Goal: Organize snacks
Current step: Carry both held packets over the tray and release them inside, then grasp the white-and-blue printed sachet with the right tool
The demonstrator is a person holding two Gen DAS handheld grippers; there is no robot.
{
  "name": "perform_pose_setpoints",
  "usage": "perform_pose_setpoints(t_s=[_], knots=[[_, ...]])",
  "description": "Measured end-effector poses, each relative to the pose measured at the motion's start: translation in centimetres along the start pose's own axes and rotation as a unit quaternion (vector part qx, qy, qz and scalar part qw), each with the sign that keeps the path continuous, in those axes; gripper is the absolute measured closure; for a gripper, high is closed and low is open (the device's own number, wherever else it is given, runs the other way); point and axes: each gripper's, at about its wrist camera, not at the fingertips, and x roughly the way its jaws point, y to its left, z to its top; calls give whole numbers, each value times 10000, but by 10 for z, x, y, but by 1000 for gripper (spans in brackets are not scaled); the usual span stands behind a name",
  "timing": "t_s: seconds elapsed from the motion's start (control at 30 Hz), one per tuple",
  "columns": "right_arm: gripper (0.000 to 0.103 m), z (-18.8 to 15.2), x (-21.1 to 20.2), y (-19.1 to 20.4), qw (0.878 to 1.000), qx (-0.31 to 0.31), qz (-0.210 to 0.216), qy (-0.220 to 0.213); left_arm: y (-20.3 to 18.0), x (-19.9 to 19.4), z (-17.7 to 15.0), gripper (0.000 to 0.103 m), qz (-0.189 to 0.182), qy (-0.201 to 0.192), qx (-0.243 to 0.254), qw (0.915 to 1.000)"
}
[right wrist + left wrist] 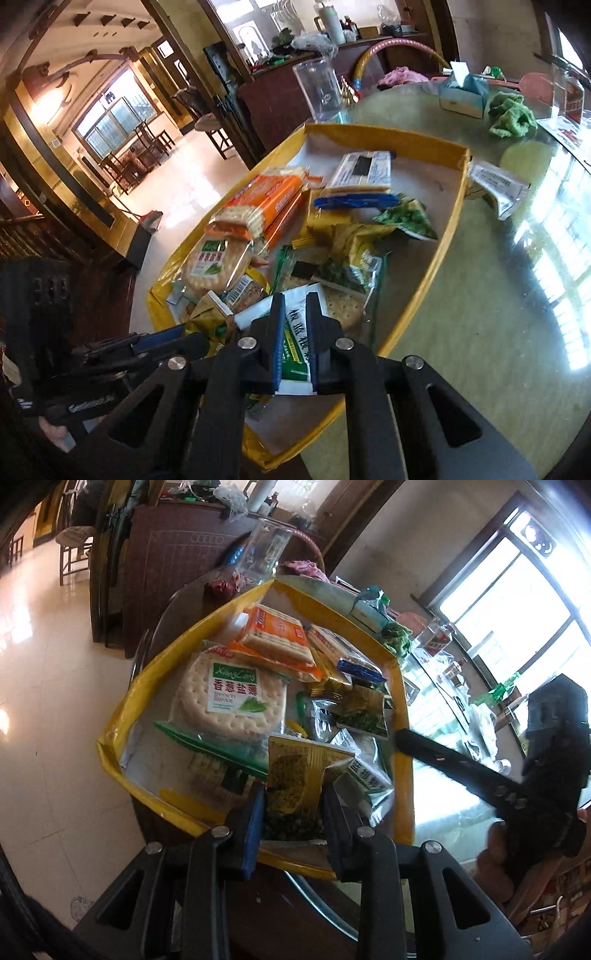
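Snacks are all piled in the yellow tray [400,716] mid-frame, so you're working from its near edge. Your left gripper [293,805] has its jaws partly closed around a yellow seaweed-looking packet [295,775] at lower center — probably to lift it off the heap. Your right gripper [295,343] sits narrowly open with a white-and-green packet [295,332] between the pads; I can't tell if it's actually pinched. One silver packet [498,184] lies outside the tray, upper right. The glass-topped table [480,314] is glossy — cluttered dining room, tiled floor at left.
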Motion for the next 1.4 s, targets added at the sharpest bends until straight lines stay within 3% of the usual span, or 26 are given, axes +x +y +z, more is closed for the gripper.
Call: perform_pose_setpoints(t_s=[0.13,0.23,0.27,0.37,0.43,0.5,0.6,0.7,0.83,1.0,1.23,1.4], knots=[[91,1,-19,-7,9997,58,-30,-247,-1,2,1,68,51,28,-27,10000],[90,-1,-33,-20,9991,186,-43,-368,-5,-6,1,34,6,-108,16,9999],[90,-1,-36,-24,9990,202,-64,-387,-8,-11,2,30,2,-239,57,9997],[77,-5,-49,-42,9983,356,-136,-452,-20,-23,2,30,90,-496,176,9986],[56,-8,-58,-59,9977,458,-191,-471,-32,-32,1,28,-78,-714,260,9971],[45,-13,-76,-80,9954,589,-458,-596,-54,-40,-1,24,-307,-903,502,9942],[37,-20,-104,-113,9914,803,-725,-734,-91,-36,-5,23,-664,-843,867,9904],[28,-28,-138,-154,9844,1133,-996,-901,-124,-19,-9,23,-867,-533,1172,9879],[26,-31,-175,-212,9742,1419,-1477,-943,-148,3,-18,23,-996,-258,1372,9852],[26,-13,-196,-290,9598,1763,-2027,-818,-157,11,-24,23,-975,-199,1479,9840],[27,14,-165,-371,9426,1997,-2662,-258,-156,15,-18,23,-988,-176,1421,9848],[35,16,-144,-409,9359,2346,-2629,17,-151,17,-14,23,-1014,-198,1364,9853]])
